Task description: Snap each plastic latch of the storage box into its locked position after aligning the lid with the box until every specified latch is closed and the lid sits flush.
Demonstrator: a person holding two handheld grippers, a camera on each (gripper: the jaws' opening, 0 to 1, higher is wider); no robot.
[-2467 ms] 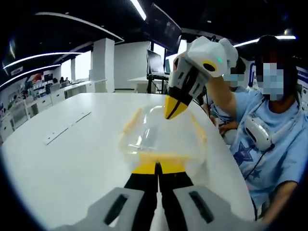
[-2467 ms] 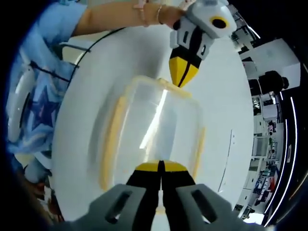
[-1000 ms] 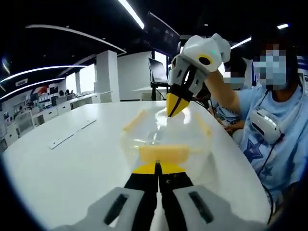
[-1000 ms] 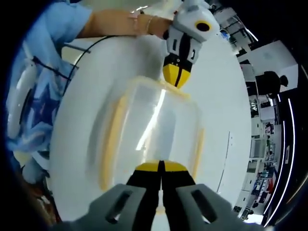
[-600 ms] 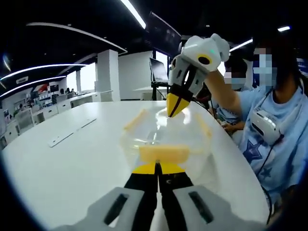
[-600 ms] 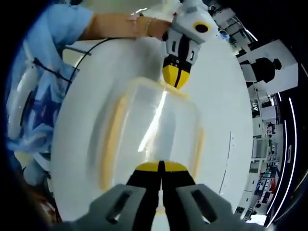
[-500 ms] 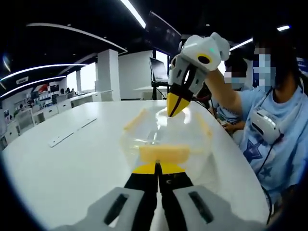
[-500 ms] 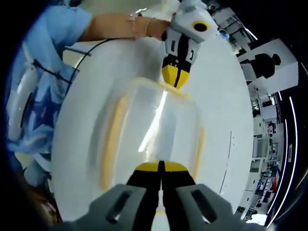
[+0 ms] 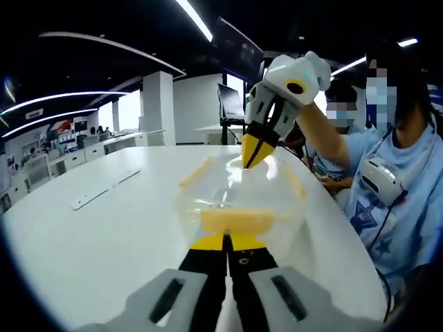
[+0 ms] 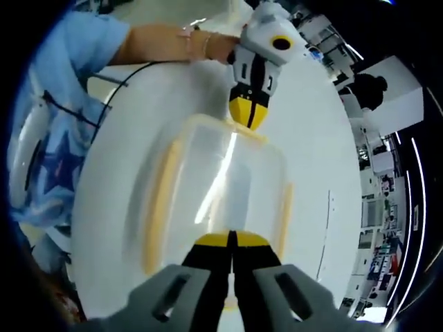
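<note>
Lid looks seated on the box; both grippers, jaws closed, press end latches at frame centre, side latches probably undone.

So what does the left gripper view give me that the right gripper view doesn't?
Left gripper view alone: a low side-on look across the storage box, with the near latch facing the camera above the left gripper, plus the office behind and a flat strip on the table.

Right gripper view alone: a top-down look at the lid and both long side latches.

Both share: each gripper's shut jaws at opposite ends of the box, right gripper included.
</note>
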